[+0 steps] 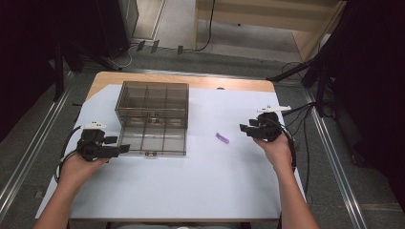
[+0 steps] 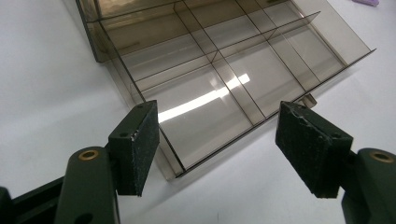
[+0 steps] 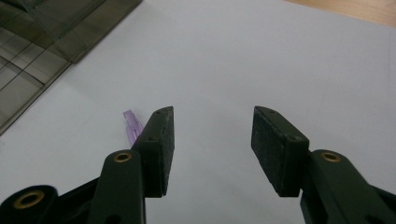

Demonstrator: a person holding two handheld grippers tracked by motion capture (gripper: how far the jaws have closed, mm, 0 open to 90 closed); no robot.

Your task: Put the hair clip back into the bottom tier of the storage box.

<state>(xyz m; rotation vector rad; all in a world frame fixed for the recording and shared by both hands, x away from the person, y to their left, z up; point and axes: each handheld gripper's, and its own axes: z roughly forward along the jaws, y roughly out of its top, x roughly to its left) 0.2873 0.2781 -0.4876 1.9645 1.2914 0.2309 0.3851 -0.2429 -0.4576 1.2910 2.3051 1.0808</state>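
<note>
Reach step: right gripper (image 3: 212, 154), fingers wide and empty, neared purple piece (image 1: 222, 138) mid-desk; left gripper (image 2: 224, 149) open, empty at box (image 1: 152, 119). Next: straddle piece, close.

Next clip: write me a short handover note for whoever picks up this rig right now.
Left tongs: open, empty, at the near left corner of the smoky clear compartment box, pads not touching it.
Right tongs: open, empty, hovering right of the small purple piece, which lies on the white sheet apart from the box.
The box lies opened flat, lid and tray both showing their dividers; the compartments look empty.
Done: box opened.
Left, as I judge it: pick up the purple piece, probably drop it into a compartment, then close the box.
</note>
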